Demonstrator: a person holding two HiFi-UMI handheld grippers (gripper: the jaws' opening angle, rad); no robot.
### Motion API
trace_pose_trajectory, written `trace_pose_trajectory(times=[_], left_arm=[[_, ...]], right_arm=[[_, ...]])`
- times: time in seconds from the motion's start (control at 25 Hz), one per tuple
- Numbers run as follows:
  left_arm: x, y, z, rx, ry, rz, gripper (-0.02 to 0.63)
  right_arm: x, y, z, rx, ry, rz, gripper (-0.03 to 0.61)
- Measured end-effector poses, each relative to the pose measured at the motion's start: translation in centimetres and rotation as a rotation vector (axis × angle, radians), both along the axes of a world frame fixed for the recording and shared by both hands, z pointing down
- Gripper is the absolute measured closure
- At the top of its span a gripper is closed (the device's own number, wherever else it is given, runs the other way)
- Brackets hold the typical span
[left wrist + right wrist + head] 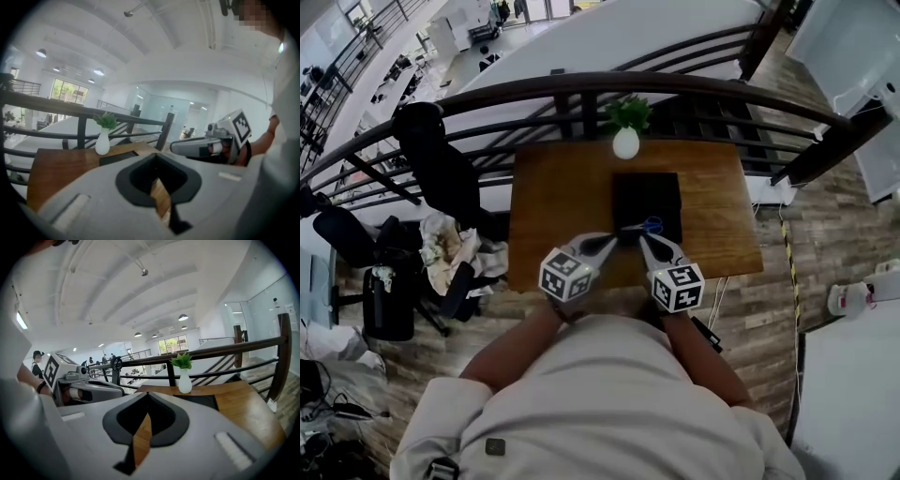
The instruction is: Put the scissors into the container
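A black square container (647, 197) lies flat in the middle of the wooden table (553, 206). The scissors (652, 225), with blue handles, lie at its near edge. My left gripper (612, 241) and right gripper (645, 240) hover side by side over the table's front edge, tips pointing inward just short of the scissors. Both are shut with nothing held. In the left gripper view my left gripper (159, 187) shows only a thin slit of wood between its jaws, and the right gripper (206, 146) sits beside it. The right gripper view shows my right gripper (140, 437) the same way.
A white vase with a green plant (626, 139) stands at the table's far edge, behind the container. A dark curved railing (581, 89) runs beyond the table. Black chairs and bags (431, 234) crowd the floor on the left. A cable (789, 253) runs along the floor on the right.
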State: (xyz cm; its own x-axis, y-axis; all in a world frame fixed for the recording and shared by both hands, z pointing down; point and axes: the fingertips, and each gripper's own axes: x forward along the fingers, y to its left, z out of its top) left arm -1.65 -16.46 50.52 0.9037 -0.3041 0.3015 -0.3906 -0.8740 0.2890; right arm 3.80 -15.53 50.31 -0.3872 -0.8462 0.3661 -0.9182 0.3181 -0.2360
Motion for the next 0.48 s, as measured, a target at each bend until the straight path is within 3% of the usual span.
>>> trace_pose_trajectory(times=[0.48], left_arm=[[1.9, 3.6, -0.2, -0.017, 0.007, -0.006, 0.609]], right_arm=[[2.1, 4.0, -0.6, -0.009, 0.005, -0.002, 0.571]])
